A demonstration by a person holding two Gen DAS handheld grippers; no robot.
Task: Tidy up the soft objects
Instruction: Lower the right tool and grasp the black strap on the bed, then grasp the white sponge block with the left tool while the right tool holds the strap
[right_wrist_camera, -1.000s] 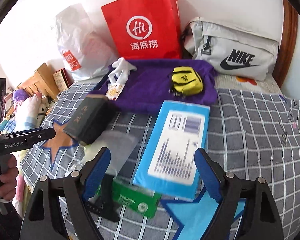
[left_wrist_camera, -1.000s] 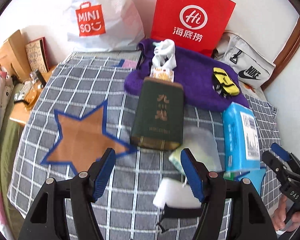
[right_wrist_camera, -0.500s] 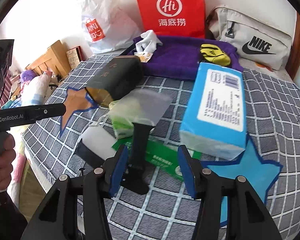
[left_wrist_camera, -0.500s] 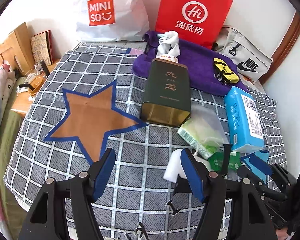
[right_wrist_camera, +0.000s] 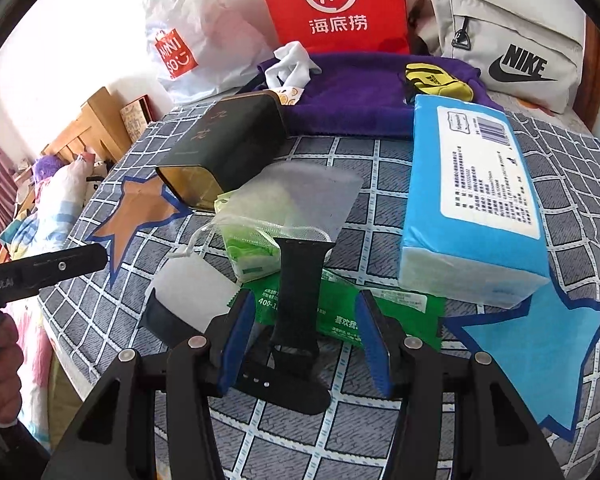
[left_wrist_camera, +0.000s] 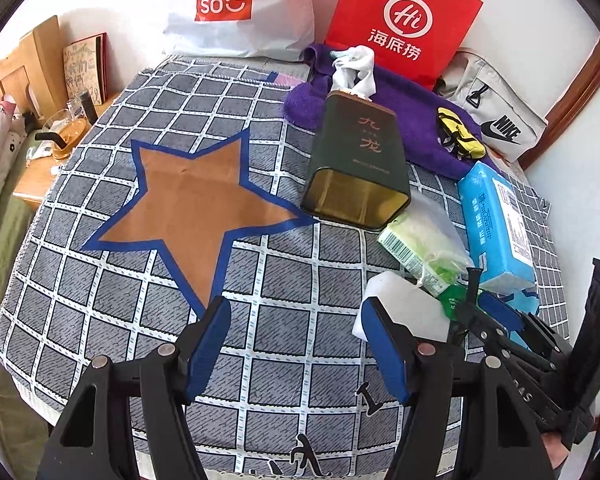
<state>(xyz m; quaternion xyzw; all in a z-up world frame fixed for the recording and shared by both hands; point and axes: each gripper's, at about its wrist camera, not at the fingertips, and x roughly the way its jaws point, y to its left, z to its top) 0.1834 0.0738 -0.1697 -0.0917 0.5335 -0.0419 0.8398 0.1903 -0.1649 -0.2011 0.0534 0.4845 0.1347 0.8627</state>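
Both handheld tools share one build. The left gripper (left_wrist_camera: 296, 344) has two matte black plastic arms with triangular cut-outs near their bases, each carrying a round silver screw head at its joints. Its fingers (left_wrist_camera: 208, 338) are faced with flat blue pads. The right gripper (right_wrist_camera: 306, 340) looks the same: black angular arms, silver pivot screws, blue pad faces on the inner sides. Seen from the right wrist camera, the left tool's black handle bears white lettering reading partly "nRobot.AI". A hand (right_wrist_camera: 0, 372) shows at that view's left edge; what is worn cannot be told.
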